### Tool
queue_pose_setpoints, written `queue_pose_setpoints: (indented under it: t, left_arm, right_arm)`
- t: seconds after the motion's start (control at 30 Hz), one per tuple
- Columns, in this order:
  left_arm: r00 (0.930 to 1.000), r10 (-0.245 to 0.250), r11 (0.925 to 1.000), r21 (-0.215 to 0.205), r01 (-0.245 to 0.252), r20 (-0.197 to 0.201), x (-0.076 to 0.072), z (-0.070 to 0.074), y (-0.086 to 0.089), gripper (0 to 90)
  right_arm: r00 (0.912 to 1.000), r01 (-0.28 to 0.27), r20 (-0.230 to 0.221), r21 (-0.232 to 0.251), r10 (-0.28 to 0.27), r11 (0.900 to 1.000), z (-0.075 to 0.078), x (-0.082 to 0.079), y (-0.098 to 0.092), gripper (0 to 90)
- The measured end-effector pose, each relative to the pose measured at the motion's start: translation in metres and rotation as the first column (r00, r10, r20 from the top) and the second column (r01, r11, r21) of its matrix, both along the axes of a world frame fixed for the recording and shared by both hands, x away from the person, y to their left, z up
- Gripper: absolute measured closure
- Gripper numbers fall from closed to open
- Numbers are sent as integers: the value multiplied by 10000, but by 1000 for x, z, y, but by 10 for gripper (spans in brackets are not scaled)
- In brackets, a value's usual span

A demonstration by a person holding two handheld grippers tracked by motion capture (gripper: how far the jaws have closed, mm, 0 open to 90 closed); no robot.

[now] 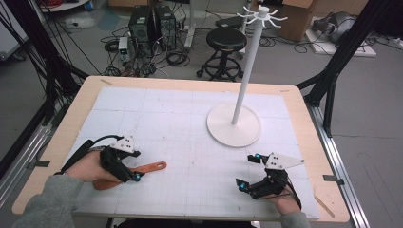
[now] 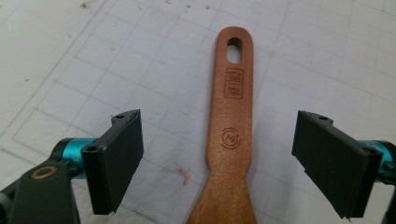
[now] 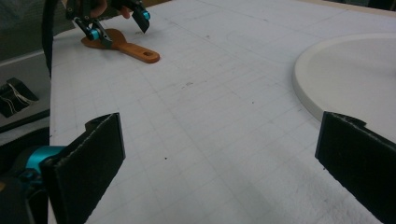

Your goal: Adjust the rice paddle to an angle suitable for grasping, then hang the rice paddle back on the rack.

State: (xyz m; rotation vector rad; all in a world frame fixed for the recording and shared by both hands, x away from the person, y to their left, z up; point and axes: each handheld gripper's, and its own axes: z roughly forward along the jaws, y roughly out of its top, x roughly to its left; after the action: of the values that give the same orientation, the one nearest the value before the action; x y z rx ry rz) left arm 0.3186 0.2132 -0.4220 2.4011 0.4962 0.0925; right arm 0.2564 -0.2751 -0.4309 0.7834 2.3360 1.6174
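Observation:
A brown wooden spatula (image 1: 152, 167) lies flat on the white gridded mat (image 1: 190, 142) at the front left, its handle with the hanging hole pointing right. My left gripper (image 1: 136, 165) hovers over it with the jaws open. In the left gripper view the spatula's handle (image 2: 232, 107) runs up between the two black pads (image 2: 116, 154), with a gap on either side. My right gripper (image 1: 245, 171) rests at the front right, open and with nothing in it (image 3: 219, 154). From there the spatula (image 3: 135, 50) and the left gripper (image 3: 119, 23) show far off.
A white hook stand (image 1: 247, 71) rises from a round base (image 1: 234, 126) at the mat's right middle; that base's rim (image 3: 355, 74) lies just ahead of my right gripper. Beyond the wooden table (image 1: 85, 95) are a stool (image 1: 225, 40), computers and cables.

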Motion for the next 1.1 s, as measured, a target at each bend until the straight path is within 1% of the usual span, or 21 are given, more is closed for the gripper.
queue_pose_setpoints:
  t: [0.07, 0.13, 0.17, 0.2, 0.3, 0.33, 0.4, 0.43, 0.53, 0.63, 0.67, 0.7, 0.73, 0.77, 0.83, 0.87, 0.93, 1.0, 1.03, 1.07, 1.1]
  left_arm:
    - [10000, -8, 9998, 190, 9, -43, 1, 0, 1, 219]
    - [9999, -135, 9994, 309, 135, 16, 1, 1, 1, 219]
    - [10000, -97, 9996, 281, 97, 4, 1, 1, 0, 218]
    - [9999, -165, 9992, 356, 163, 40, 1, 2, 0, 219]
    - [9995, -319, 9989, 338, 318, 12, 0, 3, -1, 222]
    - [9995, -296, 9987, 401, 300, -96, 0, 4, -1, 226]
    - [9987, -415, 9973, 600, 431, -287, 2, 4, -2, 232]
    - [9986, -400, 9977, 535, 418, -347, 2, 3, -3, 241]
    - [9980, -454, 9960, 746, 486, -440, 3, 1, -4, 251]
    - [9967, -709, 9918, 1037, 748, -406, 1, -1, -6, 279]
    - [9964, -770, 9906, 1105, 805, -356, 0, -2, -7, 284]
    - [9966, -764, 9911, 1070, 792, -301, -1, -3, -8, 295]
    - [9967, -795, 9899, 1166, 805, -134, -2, -3, -8, 302]
    - [9961, -865, 9884, 1243, 876, -146, -1, -2, -8, 312]
    - [9968, -796, 9898, 1179, 798, -57, -1, -2, -7, 344]
    - [9957, -929, 9867, 1334, 929, -58, 0, -1, -6, 362]
    - [9969, -779, 9897, 1201, 783, -77, 0, -1, -6, 395]
    - [9969, -792, 9886, 1285, 790, -34, 1, -1, -6, 414]
    - [9961, -881, 9858, 1432, 879, -47, 1, 0, -6, 419]
    - [9967, -809, 9877, 1334, 817, -116, 0, 0, -7, 428]
    - [9968, -801, 9871, 1387, 796, -21, 0, 0, -8, 440]
  right_arm:
    - [10000, -15, 36, -25, 15, 10000, 0, 0, 1, 0]
    - [10000, -30, 30, -34, 30, 10000, -1, 1, 1, 0]
    - [10000, -15, 36, -52, 15, 10000, -1, 2, 2, 0]
    - [10000, -20, -42, -52, 19, 10000, -1, 2, 2, 0]
    - [10000, -61, -4, -94, 61, 9999, -1, 2, 2, 0]
    - [10000, -54, -32, -94, 53, 9999, -1, 2, 2, 0]
    - [10000, -28, -94, -40, 27, 10000, -1, 2, 2, 0]
    - [9999, -23, -136, -34, 22, 10000, -1, 3, 1, 0]
    - [9998, 92, -159, -78, -93, 9999, -2, 4, 1, 0]
    - [9999, 63, -86, -122, -64, 9999, -2, 3, 1, 0]
    - [10000, 50, -84, -109, -50, 9999, -1, 2, 1, 0]
    - [10000, 43, -43, -90, -43, 10000, -1, 2, 1, 0]
    - [10000, 58, -53, -93, -59, 9999, -1, 2, 1, 0]
    - [10000, 57, -49, -87, -57, 9999, -1, 2, 1, 0]
    - [10000, 50, -62, -146, -50, 9999, -2, 3, 2, 0]
    - [10000, 41, -89, -162, -42, 9999, -2, 3, 2, 0]
    - [9999, 35, -143, -164, -37, 9999, -2, 3, 2, 0]
    - [10000, 40, -90, -179, -42, 9998, -2, 4, 2, 0]
    - [9999, 30, -96, -172, -31, 9998, -2, 4, 2, 0]
    - [9999, 39, -115, -139, -41, 9999, -2, 4, 2, 0]
    - [9999, 34, -106, -150, -36, 9999, -2, 4, 2, 0]
